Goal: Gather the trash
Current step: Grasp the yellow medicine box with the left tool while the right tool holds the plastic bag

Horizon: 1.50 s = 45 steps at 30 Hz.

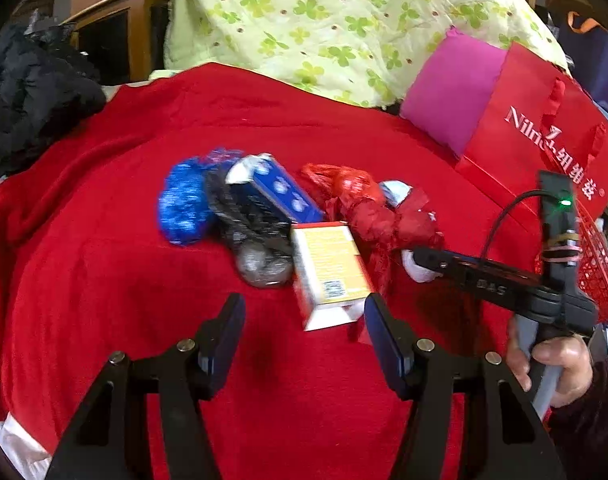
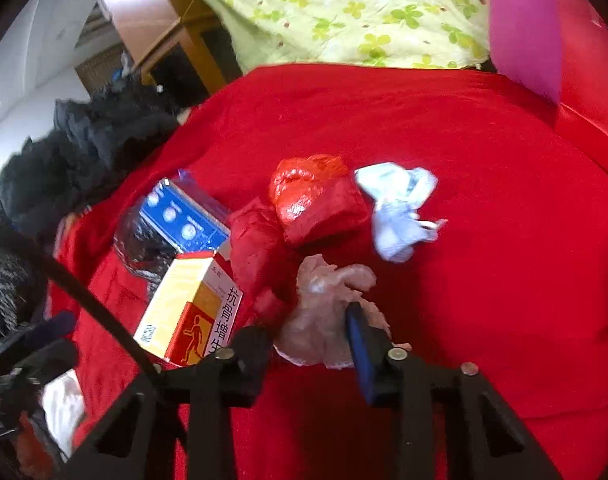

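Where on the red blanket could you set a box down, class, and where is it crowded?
Free: the red blanket left of the left claw, and the stretch between the trash and the green quilt. Crowded: mid-blanket, blue box, yellow box, red bag.

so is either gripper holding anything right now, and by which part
The right gripper is shut on the crumpled clear plastic wrapper, pinching its near end. The left gripper holds nothing.

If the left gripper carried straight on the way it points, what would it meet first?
Probably the yellow and white carton: it lies just ahead of the open left gripper, nearer its right-hand finger. The silver wad sits beside it. Depth is unclear, so the fingers may first touch the red blanket.
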### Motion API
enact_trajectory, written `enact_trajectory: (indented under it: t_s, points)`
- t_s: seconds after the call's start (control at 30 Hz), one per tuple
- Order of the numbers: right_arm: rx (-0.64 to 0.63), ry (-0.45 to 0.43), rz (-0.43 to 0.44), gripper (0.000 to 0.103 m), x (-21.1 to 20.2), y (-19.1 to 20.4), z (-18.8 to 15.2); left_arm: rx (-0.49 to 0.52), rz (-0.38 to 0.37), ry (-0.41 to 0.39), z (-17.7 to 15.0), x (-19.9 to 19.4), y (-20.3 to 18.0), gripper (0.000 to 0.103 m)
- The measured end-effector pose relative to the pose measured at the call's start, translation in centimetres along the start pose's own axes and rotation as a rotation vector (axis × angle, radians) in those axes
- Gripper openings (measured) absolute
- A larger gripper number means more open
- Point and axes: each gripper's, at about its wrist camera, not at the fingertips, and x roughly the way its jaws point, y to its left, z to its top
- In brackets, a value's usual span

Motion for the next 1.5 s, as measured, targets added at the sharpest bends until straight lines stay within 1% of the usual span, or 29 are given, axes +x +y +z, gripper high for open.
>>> enact_trajectory:
  t_s: [0.07, 0.1, 0.17, 0.27, 0.3, 0.37, 0.4, 0.5, 0.53, 0.57, 0.6, 0.63, 0.67, 0.73, 0.77, 0.83, 0.9, 0.97, 1.0, 1.03, 1.13, 1.2, 1.3, 1.4, 1.5]
  points:
    - [0.028, -0.019, -0.008, 0.035, -1.7, -1.0, -0.5, 0.000, -0.012, 0.021, 0.2, 1.3, -0.7, 0.063]
    - [0.045, -0.030, 0.002, 0.034, -2.8, -1.6, -0.9, -0.004, -0.017, 0.033, 0.3, 1.9, -0.9, 0.063]
    - [0.048, -0.039, -0.001, 0.033, -4.5, -1.7, -1.6, -0.014, -0.025, 0.063, 0.2, 3.6, -1.6, 0.063]
    - [0.041, -0.028, 0.003, 0.033, -6.0, -1.7, -2.6, -0.031, -0.007, 0.093, 0.2, 5.6, -2.3, 0.062]
    - [0.039, -0.021, -0.003, 0.033, -6.3, -1.7, -3.1, -0.042, -0.008, 0.097, 0.2, 6.1, -2.3, 0.062]
    - [0.044, 0.005, -0.001, 0.033, -6.9, -1.9, -4.0, -0.069, -0.013, 0.098, 0.2, 6.7, -2.2, 0.055]
    - [0.052, 0.017, 0.000, 0.033, -7.2, -2.3, -4.6, -0.080, -0.023, 0.100, 0.2, 7.0, -2.1, 0.054]
    - [0.066, 0.011, -0.009, 0.034, -7.5, -2.5, -5.2, -0.092, -0.049, 0.085, 0.3, 6.9, -1.6, 0.053]
    - [0.077, 0.012, 0.002, 0.034, -7.6, -2.7, -5.2, -0.091, -0.050, 0.080, 0.2, 6.7, -1.6, 0.052]
    - [0.090, 0.009, 0.019, 0.037, -7.7, -2.8, -5.0, -0.094, -0.052, 0.075, 0.1, 6.3, -1.4, 0.052]
    - [0.097, -0.002, 0.027, 0.048, -7.8, -2.7, -4.8, -0.099, -0.062, 0.068, -0.1, 5.9, -1.2, 0.052]
    - [0.104, -0.016, 0.032, 0.065, -7.7, -2.5, -4.5, -0.098, -0.074, 0.060, -0.3, 5.3, -1.1, 0.052]
    - [0.111, -0.032, 0.041, 0.066, -7.5, -2.2, -4.1, -0.089, -0.073, 0.049, -0.6, 4.5, -1.1, 0.051]
    - [0.131, -0.044, 0.078, 0.066, -6.7, -1.8, -3.0, -0.067, -0.064, 0.033, -1.0, 3.4, -1.3, 0.051]
    - [0.144, -0.042, 0.079, 0.066, -6.0, -1.6, -2.4, -0.056, -0.068, 0.025, -1.4, 2.6, -1.3, 0.051]
    - [0.165, -0.028, 0.055, 0.066, -4.5, -1.2, -1.5, -0.041, -0.061, 0.009, -2.0, 1.5, -1.3, 0.051]
    - [0.183, 0.001, 0.050, 0.066, -2.8, -0.9, -1.0, -0.028, -0.055, -0.004, -2.6, 0.8, -1.4, 0.051]
    - [0.172, 0.049, 0.030, 0.060, -1.1, -0.3, -1.1, -0.014, -0.053, 0.010, -3.3, 0.9, -1.3, 0.051]
    - [0.166, 0.068, 0.015, 0.046, -0.5, 0.0, -1.3, -0.010, -0.046, 0.024, -3.5, 1.2, -1.3, 0.051]
    - [0.167, 0.068, 0.014, 0.042, -0.2, 0.1, -1.6, -0.014, -0.036, 0.047, -4.0, 1.8, -1.0, 0.052]
    - [0.145, 0.021, -0.007, 0.038, -1.6, 0.4, -2.4, -0.028, -0.055, 0.081, -4.5, 2.7, -0.7, 0.053]
    - [0.133, -0.010, -0.032, 0.038, -3.2, 0.4, -2.8, -0.018, -0.045, 0.087, -4.7, 3.1, -0.9, 0.054]
    - [0.112, -0.078, -0.050, 0.038, -6.5, 0.0, -3.2, -0.021, -0.047, 0.072, -4.8, 3.6, -1.1, 0.054]
    - [0.084, -0.121, -0.060, 0.038, -9.2, 0.2, -3.7, -0.055, -0.060, 0.056, -4.8, 3.7, -0.9, 0.053]
    - [0.072, -0.163, -0.052, 0.038, -11.3, 0.5, -4.4, -0.062, -0.040, 0.039, -4.9, 3.2, -0.8, 0.051]
